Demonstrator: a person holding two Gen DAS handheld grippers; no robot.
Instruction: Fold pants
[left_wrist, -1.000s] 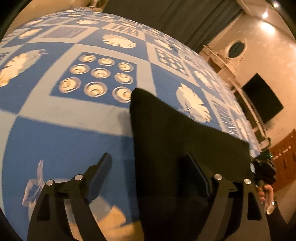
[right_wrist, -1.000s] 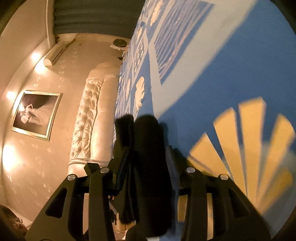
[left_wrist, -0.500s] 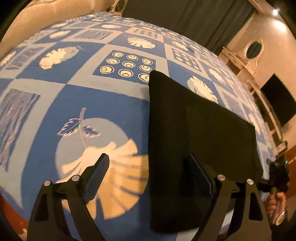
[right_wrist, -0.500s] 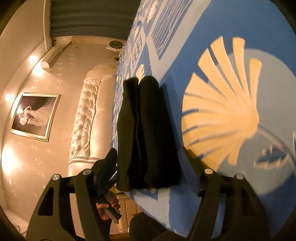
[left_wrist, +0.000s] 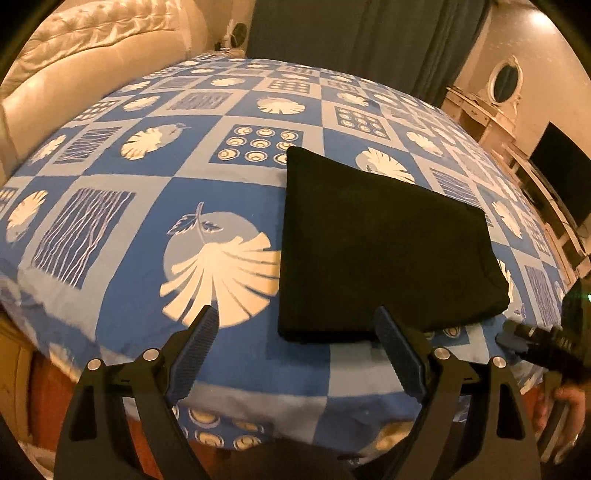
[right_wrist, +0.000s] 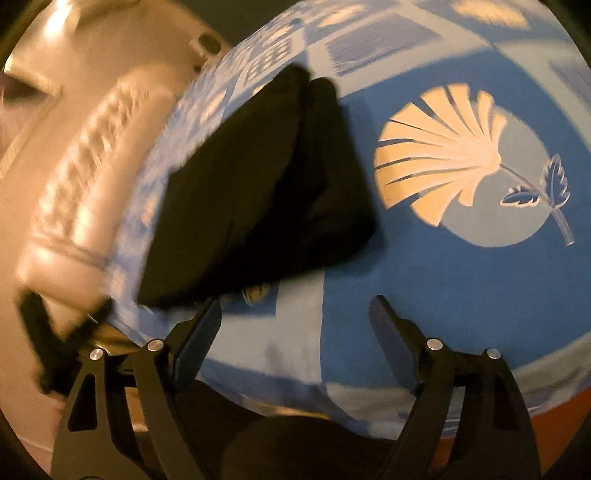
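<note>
Two hand-held grippers are in view, and both are spread wide with nothing between their fingers. The left gripper (left_wrist: 297, 352) is positioned over the near edge of the bed, its right finger (left_wrist: 397, 356) overlapping the near edge of the folded black pants (left_wrist: 384, 243) in the image; contact cannot be confirmed. The right gripper (right_wrist: 295, 336) is likewise at the bed edge, just short of the folded black pants (right_wrist: 266, 184), and holds nothing.

The pants lie flat as a compact rectangular bundle on the blue patterned bedspread (left_wrist: 147, 206), near the edge closest to the operator. In the right wrist view the stacked layers show as two thick folds side by side. A large white shell print (left_wrist: 225, 273) sits immediately beside the bundle. The right wrist view is motion-blurred on its left side, where a cream tufted headboard (right_wrist: 85, 177) is visible beyond the bed.
</note>
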